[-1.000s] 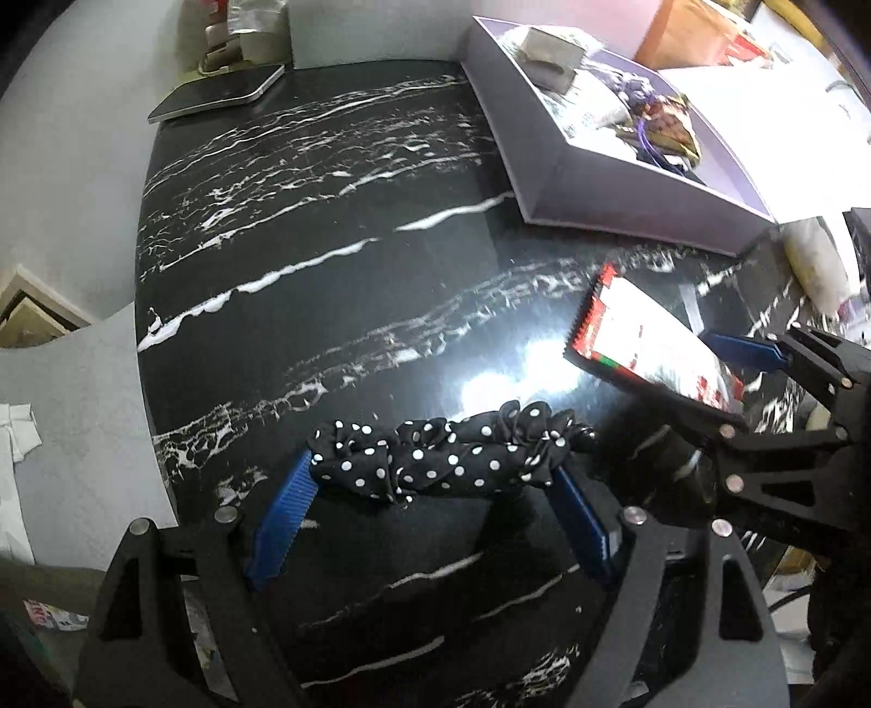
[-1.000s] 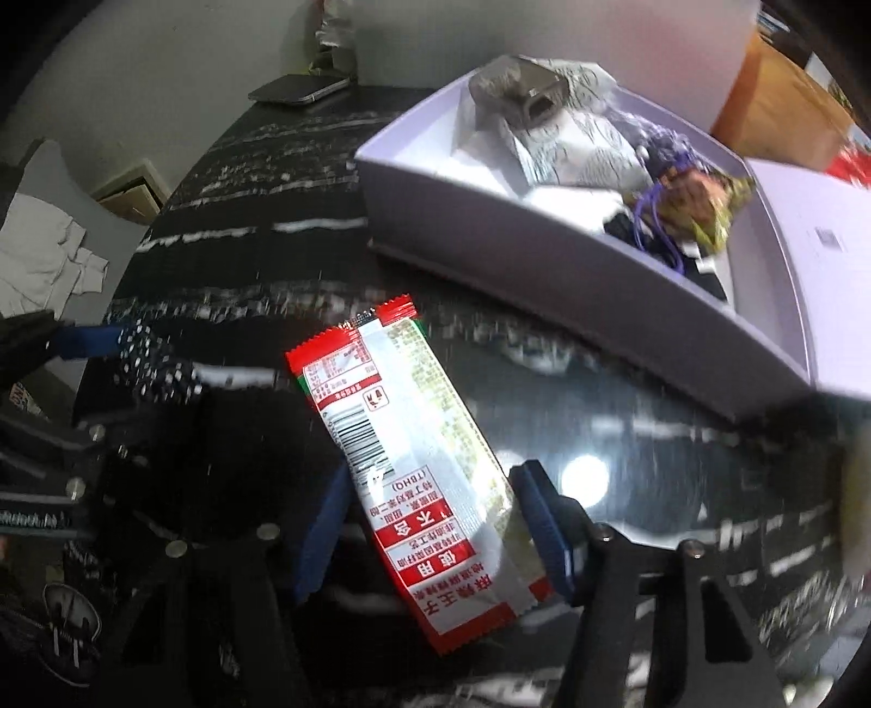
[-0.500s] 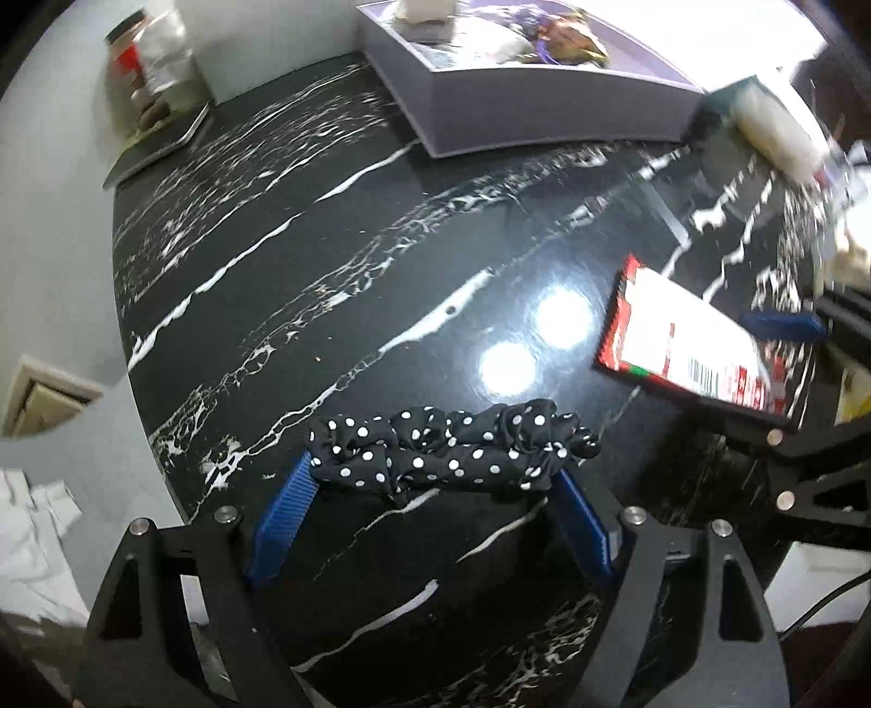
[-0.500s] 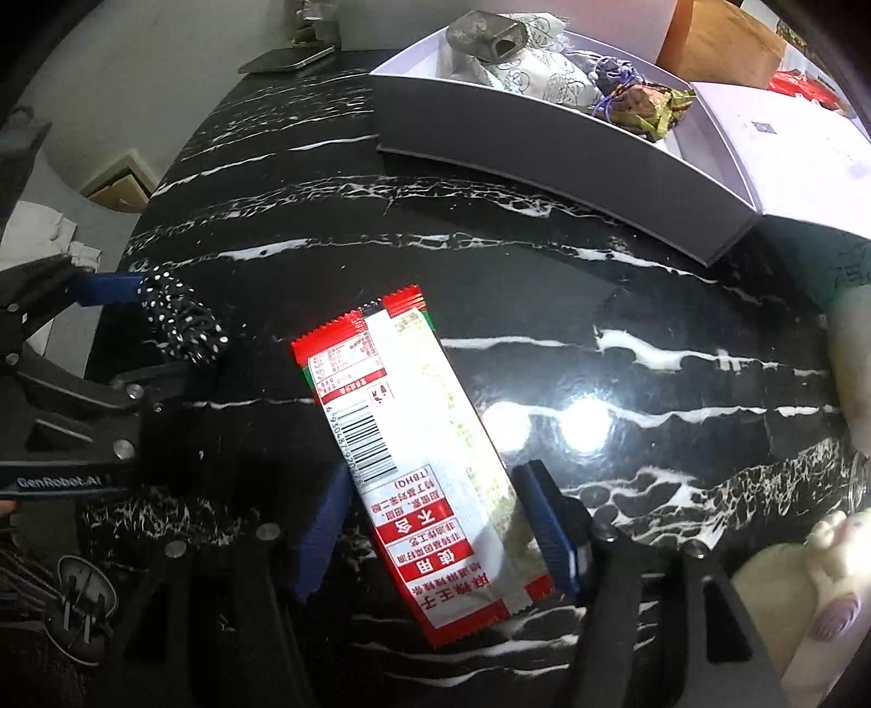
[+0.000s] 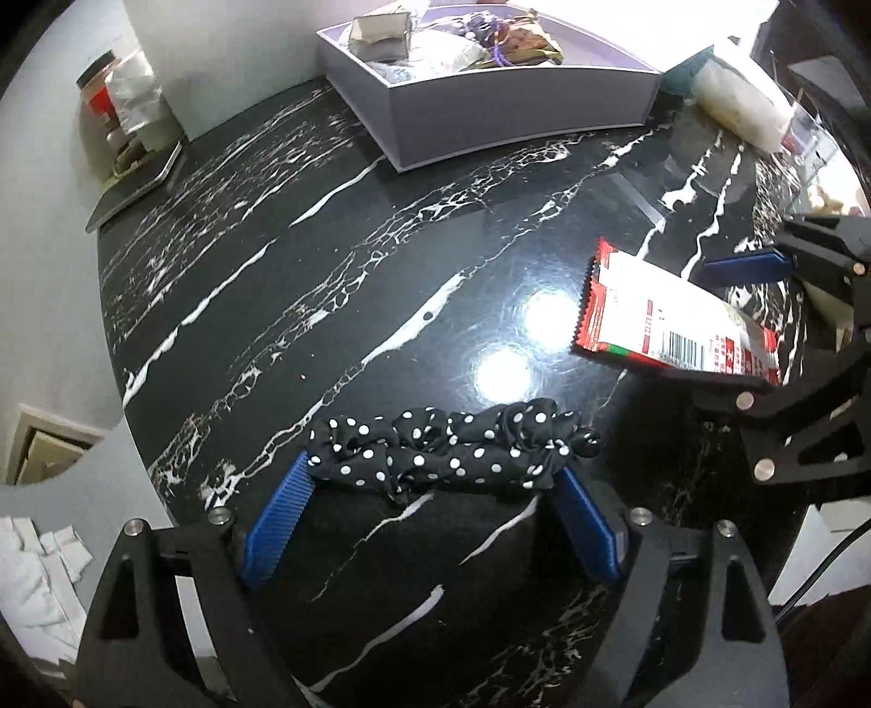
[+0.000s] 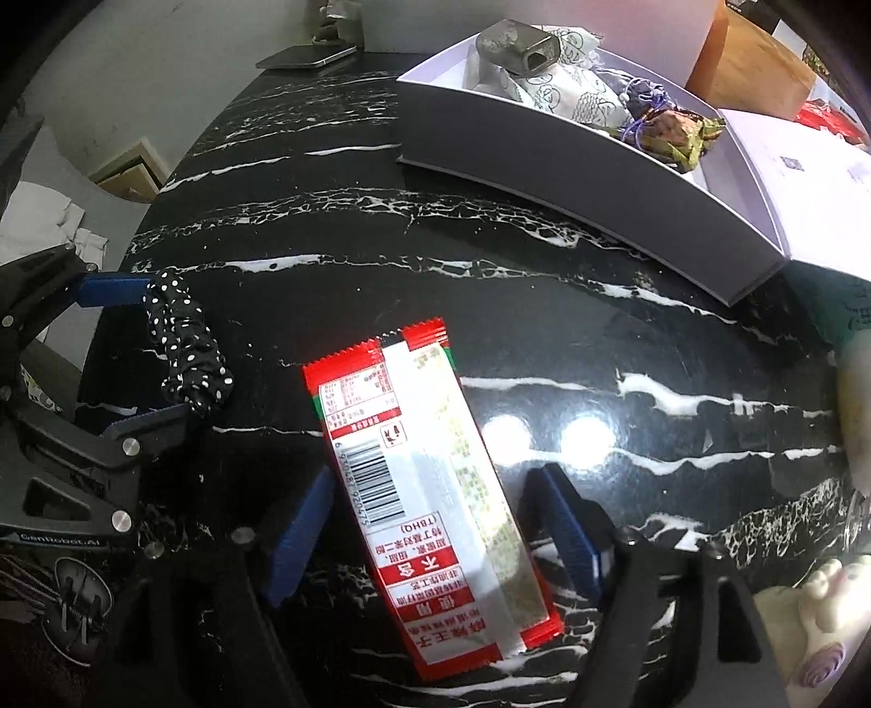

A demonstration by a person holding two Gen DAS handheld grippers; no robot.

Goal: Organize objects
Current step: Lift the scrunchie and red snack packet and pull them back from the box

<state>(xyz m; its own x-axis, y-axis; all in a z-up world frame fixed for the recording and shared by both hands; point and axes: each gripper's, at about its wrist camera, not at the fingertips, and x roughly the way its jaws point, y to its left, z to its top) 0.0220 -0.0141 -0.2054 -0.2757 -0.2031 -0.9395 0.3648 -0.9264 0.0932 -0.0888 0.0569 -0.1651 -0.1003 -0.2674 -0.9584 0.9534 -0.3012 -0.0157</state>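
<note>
Your left gripper (image 5: 435, 490) is opening, the polka-dot scrunchie (image 5: 452, 452) stretched between its blue pads on the black marble table (image 5: 326, 261). Your right gripper (image 6: 435, 523) is opening too, pads clear of the red snack packet (image 6: 430, 506) lying between them. Beyond both, the grey box (image 6: 571, 163) holds several items.

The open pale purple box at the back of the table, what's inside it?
The pale purple box holds a grey metal tin, a white patterned pouch and a green-gold wrapped bundle. Whatever lies beneath them is covered.
</note>
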